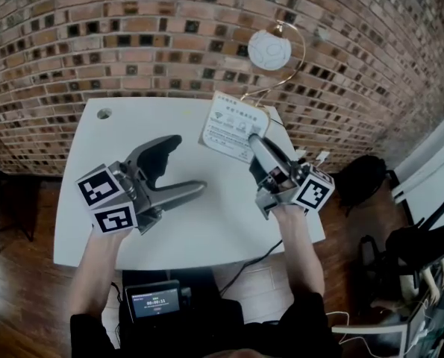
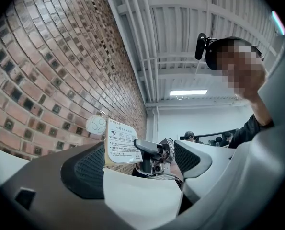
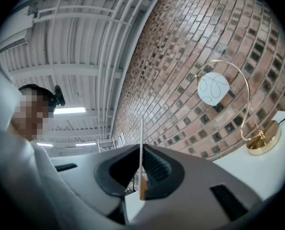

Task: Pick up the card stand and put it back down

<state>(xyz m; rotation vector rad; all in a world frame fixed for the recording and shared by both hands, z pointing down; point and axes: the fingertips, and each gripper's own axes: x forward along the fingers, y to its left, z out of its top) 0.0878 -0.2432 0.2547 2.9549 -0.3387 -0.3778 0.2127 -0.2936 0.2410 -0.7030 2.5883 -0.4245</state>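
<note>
In the head view a white table (image 1: 207, 222) stands against a brick wall (image 1: 132, 36), and the clock directions here are read across that tabletop. At about 10 o'clock, near the far left corner, a small round hole (image 1: 104, 113) is set into the top. At 9 o'clock the left gripper (image 1: 188, 162) hangs over the left half of the table. Its two grey jaws are spread wide apart, with nothing but bare tabletop between them. Its own view confirms this, with the dark ribbed pads well apart at either side. Off the table's near edge at 6 o'clock sits a small dark device with a lit screen (image 1: 154, 302). At about 1 o'clock the card stand (image 1: 233, 125), a white printed sheet, is held tilted over the far edge of the table, and part of it shows against the bricks. In the left gripper view a strip of wall shows under its lower edge, so it looks raised off the top. Just right of it, at 2 o'clock, the right gripper (image 1: 253, 142) has its jaws pressed together on the sheet's lower right corner. In that gripper's own view the sheet runs up edge-on as a thin white line pinched between the two pads. Beyond it, at 1 o'clock and by the wall, stands a lamp (image 1: 269, 50) with a white globe hanging from a thin gold arc. Its gold foot rests on the table's far right part.
</note>
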